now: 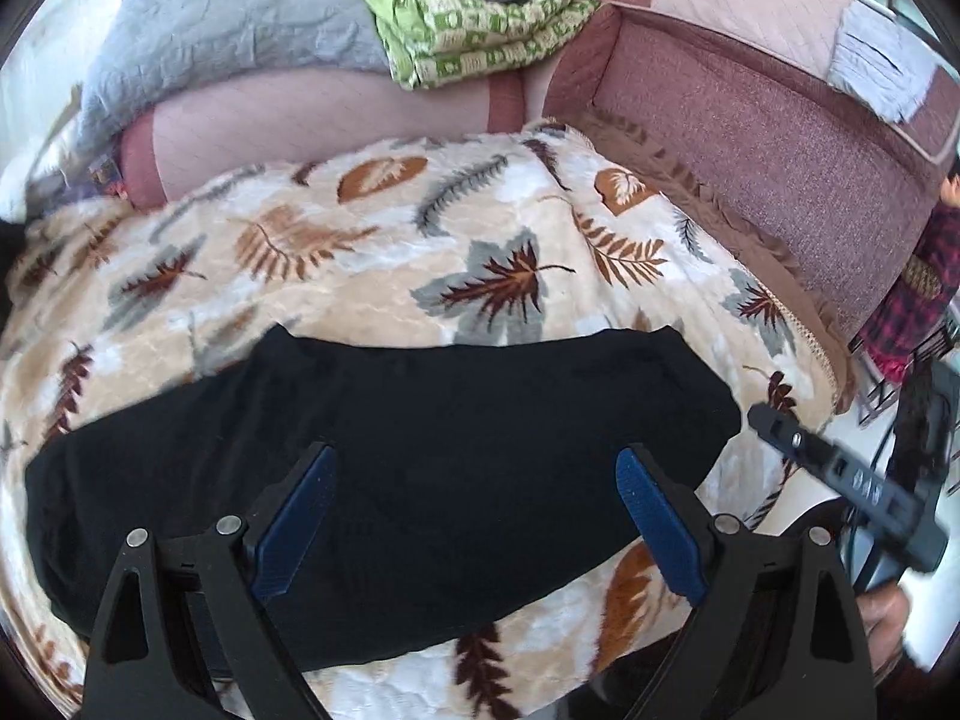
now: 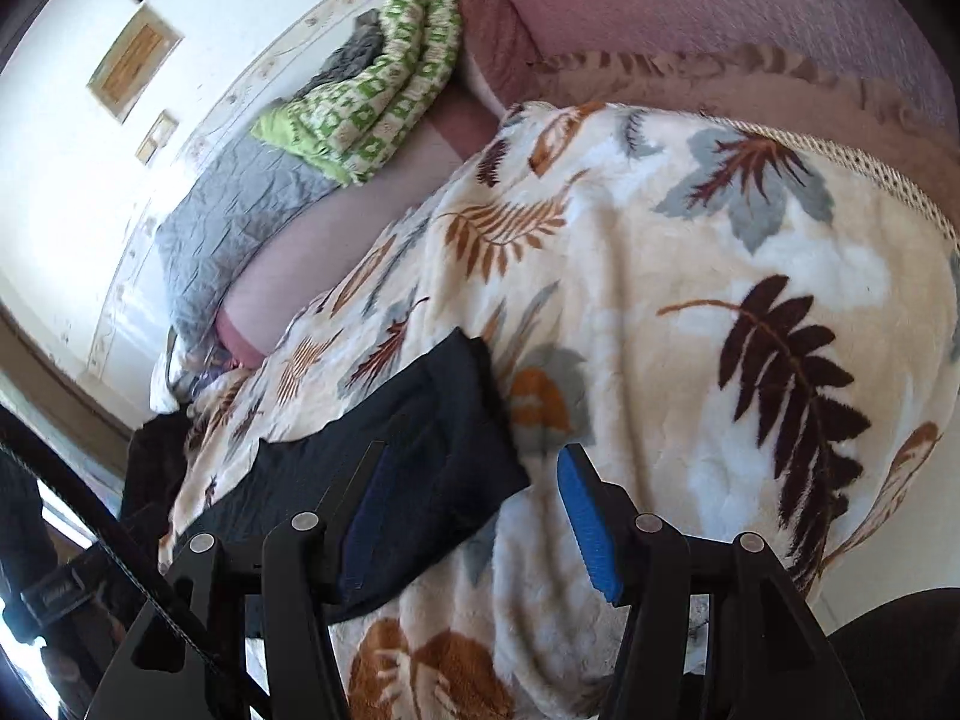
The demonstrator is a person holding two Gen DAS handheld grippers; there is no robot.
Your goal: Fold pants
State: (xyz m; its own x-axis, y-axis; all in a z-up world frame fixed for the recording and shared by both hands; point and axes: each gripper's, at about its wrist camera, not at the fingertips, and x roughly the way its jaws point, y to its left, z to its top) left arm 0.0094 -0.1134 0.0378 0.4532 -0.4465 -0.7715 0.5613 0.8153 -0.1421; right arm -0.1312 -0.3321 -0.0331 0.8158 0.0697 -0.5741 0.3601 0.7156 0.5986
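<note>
Black pants (image 1: 384, 468): lying folded flat on leaf-print fleece blanket (image 1: 372, 252), near its front edge. Soft, light, limp; judged best taken at a corner or folded edge. Left gripper (image 1: 474, 525): fingers apart, empty. Right gripper (image 2: 474, 516): fingers apart, empty, at the pants' end.

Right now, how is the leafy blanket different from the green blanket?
The leaf-print blanket is spread out flat with the black pants lying on it; the green checked blanket is folded into a bundle at the back of the sofa. The leaf-print one shows cream with brown and grey leaves; the green one shows green and white squares. Both rest on the sofa.
</note>
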